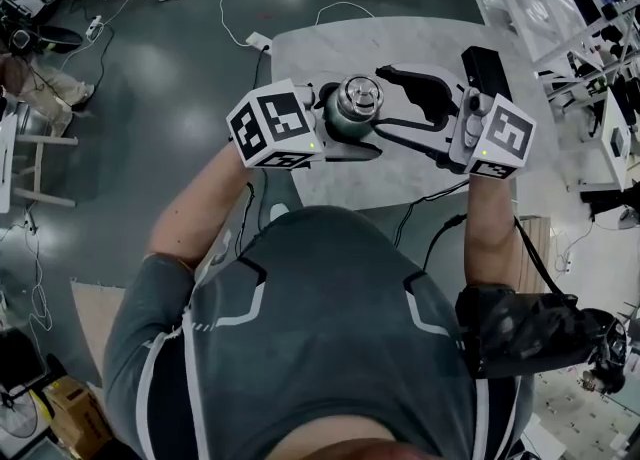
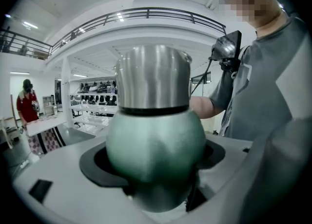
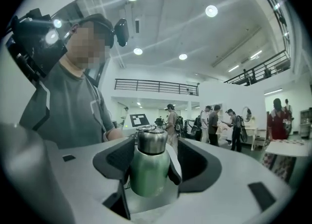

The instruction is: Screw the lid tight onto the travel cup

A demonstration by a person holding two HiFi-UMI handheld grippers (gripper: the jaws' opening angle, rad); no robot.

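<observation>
The travel cup (image 1: 352, 113) has a green body and a steel lid (image 1: 360, 96) on top, and it is held upright over the white table (image 1: 300, 48). My left gripper (image 1: 345, 126) is shut on the green body (image 2: 156, 150), which fills its view below the lid (image 2: 153, 79). My right gripper (image 1: 392, 108) comes in from the right. Its black jaws stand wide on either side of the cup (image 3: 147, 172), level with the lid (image 3: 152, 140), and the pads do not press on it.
A black box (image 1: 485, 68) lies at the table's far right corner. Cables and a power strip (image 1: 258, 43) lie on the floor beyond the table. Several people (image 3: 234, 125) stand in the hall behind, and one in red (image 2: 27, 103) stands by a counter.
</observation>
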